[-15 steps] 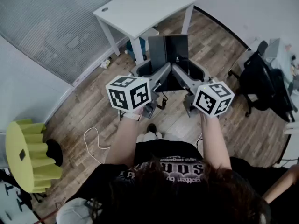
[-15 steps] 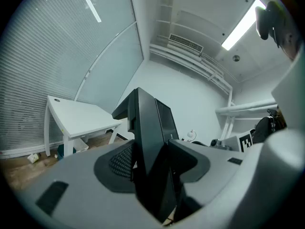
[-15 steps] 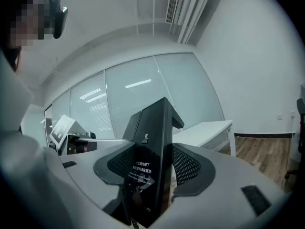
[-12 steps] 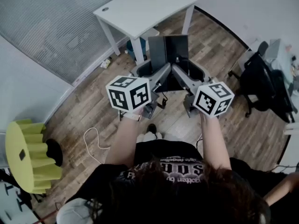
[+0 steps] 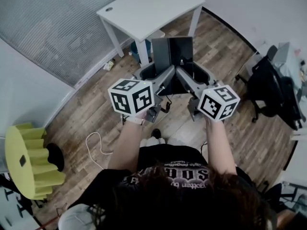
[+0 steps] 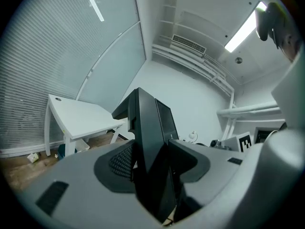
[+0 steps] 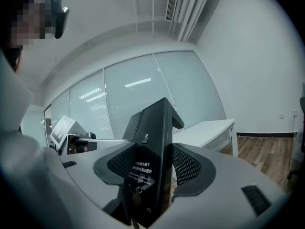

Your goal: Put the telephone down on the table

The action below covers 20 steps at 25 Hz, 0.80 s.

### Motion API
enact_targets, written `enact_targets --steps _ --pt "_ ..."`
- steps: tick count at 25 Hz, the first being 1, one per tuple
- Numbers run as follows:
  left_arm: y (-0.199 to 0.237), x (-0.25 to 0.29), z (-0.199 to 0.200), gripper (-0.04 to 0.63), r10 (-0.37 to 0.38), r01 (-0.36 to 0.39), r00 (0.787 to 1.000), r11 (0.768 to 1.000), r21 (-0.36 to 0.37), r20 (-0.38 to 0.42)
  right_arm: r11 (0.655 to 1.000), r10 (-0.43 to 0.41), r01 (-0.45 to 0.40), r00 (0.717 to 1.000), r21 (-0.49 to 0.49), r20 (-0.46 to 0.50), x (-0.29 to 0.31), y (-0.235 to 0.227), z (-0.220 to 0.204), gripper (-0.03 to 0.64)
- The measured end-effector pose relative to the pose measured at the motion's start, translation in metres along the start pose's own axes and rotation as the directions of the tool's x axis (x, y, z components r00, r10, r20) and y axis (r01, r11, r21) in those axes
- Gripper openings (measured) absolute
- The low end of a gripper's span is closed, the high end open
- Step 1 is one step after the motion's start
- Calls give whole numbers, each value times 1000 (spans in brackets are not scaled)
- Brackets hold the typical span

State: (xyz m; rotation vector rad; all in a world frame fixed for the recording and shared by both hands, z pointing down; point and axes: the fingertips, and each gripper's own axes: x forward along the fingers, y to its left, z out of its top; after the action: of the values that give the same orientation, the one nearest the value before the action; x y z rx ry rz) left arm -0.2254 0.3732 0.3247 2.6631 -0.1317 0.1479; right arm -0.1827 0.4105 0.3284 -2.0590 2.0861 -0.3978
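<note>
In the head view, the flat black slab-shaped telephone [image 5: 172, 54] stood upright in the air over the wooden plank floor [image 5: 96, 109], short of the white rectangular table [image 5: 148, 6]. The left gripper [image 5: 160, 75] and right gripper [image 5: 192, 75] grasped its lower part from either side. Only this view showed the gap to the table. A release here would likely have dropped the telephone onto the floor.

In the left gripper view, the jaws were clenched on the telephone's narrow edge with the mesh pads [image 6: 121, 161] against it. This view alone showed its thickness and stepped top. The hold sat low, so the tall body could have tipped if either hand twisted.

In the right gripper view, the jaws likewise gripped the telephone. White printing [image 7: 141, 168] showed on its glossy face, seen nowhere else. That smooth face might have slipped.
</note>
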Motion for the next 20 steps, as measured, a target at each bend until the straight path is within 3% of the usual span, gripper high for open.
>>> enact_targets --steps 20 --pt "79 29 37 207 12 -12 1000 1000 3 -18 999 0 0 1000 46 -11 89 -25 5 249"
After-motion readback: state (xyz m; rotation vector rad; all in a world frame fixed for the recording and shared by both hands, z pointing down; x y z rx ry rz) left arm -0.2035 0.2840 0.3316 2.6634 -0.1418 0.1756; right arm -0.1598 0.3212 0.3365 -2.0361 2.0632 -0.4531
